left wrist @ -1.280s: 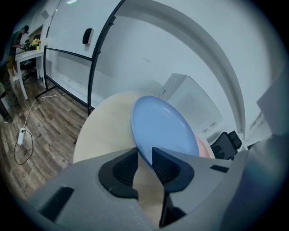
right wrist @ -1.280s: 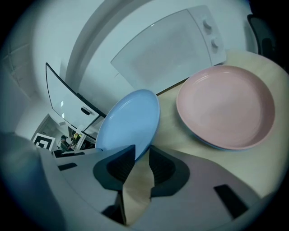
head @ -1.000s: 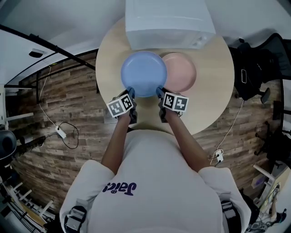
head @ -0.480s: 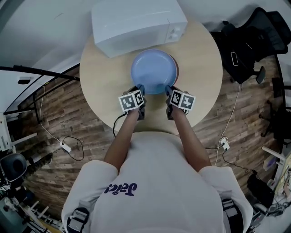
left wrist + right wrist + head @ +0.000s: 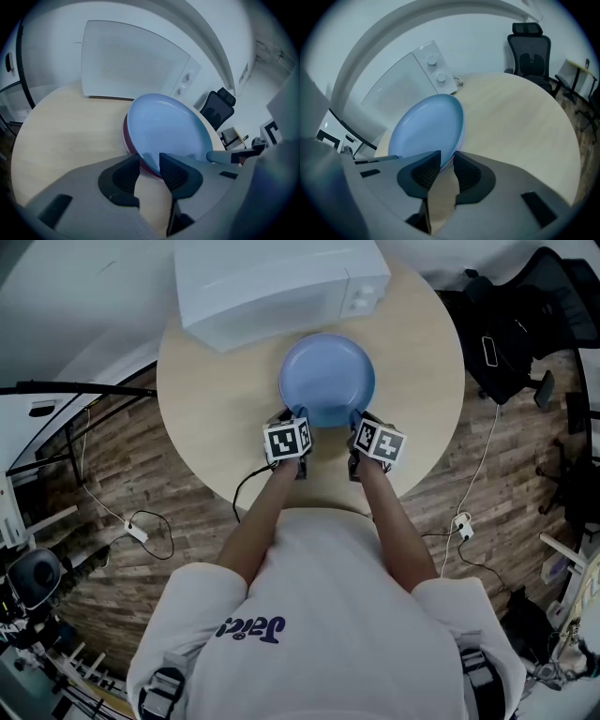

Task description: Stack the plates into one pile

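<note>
Topping pink plate (image 5: 127, 140), round blue plate (image 5: 327, 376)

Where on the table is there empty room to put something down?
Bare table lies left of the blue plate, out to the rim, and right of it too. The microwave crowds the back; the blue plate, over the pink plate, fills the middle.
</note>
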A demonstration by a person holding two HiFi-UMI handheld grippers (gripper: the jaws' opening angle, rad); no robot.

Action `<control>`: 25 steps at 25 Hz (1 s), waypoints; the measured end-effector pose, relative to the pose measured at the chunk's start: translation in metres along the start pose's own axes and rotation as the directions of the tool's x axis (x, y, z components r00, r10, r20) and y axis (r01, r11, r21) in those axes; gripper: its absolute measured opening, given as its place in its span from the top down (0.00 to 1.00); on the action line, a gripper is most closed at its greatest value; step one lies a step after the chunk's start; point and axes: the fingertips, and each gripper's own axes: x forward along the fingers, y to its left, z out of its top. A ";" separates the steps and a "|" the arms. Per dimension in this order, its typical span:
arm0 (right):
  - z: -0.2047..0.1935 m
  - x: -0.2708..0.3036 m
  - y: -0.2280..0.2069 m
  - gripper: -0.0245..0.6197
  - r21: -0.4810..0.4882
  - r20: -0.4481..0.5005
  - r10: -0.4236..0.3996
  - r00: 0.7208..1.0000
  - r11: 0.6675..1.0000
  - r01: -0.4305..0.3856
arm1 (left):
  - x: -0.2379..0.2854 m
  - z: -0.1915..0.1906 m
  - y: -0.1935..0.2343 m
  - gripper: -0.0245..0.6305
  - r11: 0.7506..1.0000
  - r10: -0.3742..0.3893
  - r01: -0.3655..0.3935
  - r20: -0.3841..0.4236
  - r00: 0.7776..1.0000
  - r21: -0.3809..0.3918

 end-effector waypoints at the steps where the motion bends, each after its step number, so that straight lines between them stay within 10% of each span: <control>1: -0.001 0.001 0.000 0.81 -0.003 -0.003 -0.006 1.000 1.000 0.006 | 0.001 -0.001 0.001 0.77 1.000 0.002 -0.002 -0.003 1.000 0.001; 17: 0.021 -0.005 0.011 0.71 -0.150 0.096 -0.056 0.994 0.986 0.070 | -0.011 0.001 0.012 0.56 0.995 -0.027 0.024 0.029 0.999 0.094; 25: 0.073 -0.054 0.068 0.71 -0.342 0.300 0.085 0.950 0.939 0.024 | -0.077 0.061 -0.005 0.56 0.984 -0.090 0.043 0.268 0.959 0.174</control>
